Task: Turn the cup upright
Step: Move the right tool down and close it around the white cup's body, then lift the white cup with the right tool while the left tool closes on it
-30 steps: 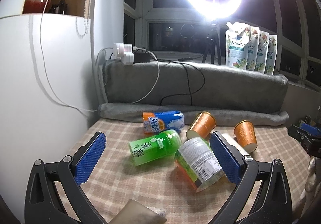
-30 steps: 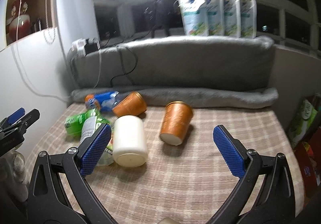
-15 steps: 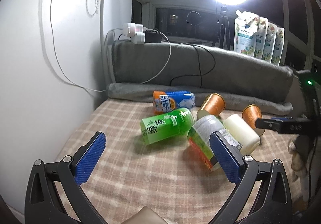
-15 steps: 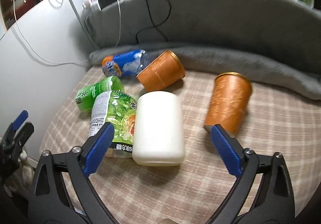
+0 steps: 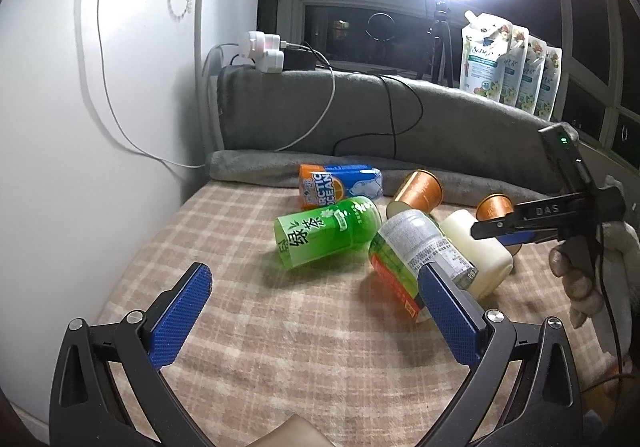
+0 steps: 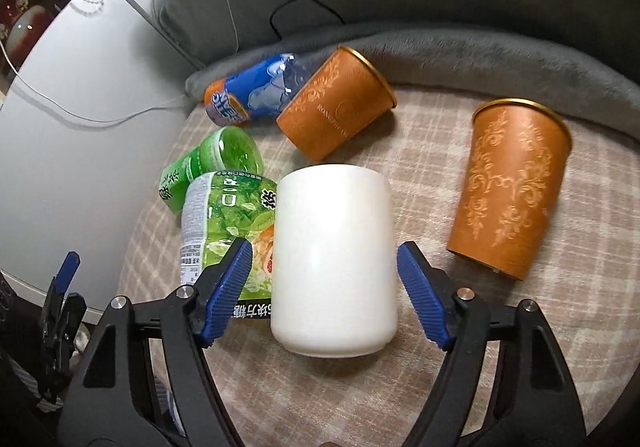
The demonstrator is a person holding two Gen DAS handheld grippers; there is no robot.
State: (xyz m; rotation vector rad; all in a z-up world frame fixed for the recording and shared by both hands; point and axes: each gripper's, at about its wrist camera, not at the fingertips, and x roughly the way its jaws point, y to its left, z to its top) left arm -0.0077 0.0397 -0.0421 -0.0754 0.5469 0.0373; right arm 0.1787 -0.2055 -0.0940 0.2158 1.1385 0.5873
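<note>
Checked cloth (image 6: 420, 375) fills my right wrist view. White cup (image 6: 334, 259) lies on its side at centre, base toward me. My right gripper (image 6: 322, 287) straddles it, fingers apart with a gap on each side, not clamped. At two o'clock lies an orange cup (image 6: 510, 191). My left gripper (image 5: 312, 319) hangs spread wide, holding nothing.

The left gripper (image 5: 316, 311) hangs open above the checked cloth (image 5: 280, 347); the right gripper (image 5: 504, 233) reaches over the white cup (image 5: 476, 251).
</note>
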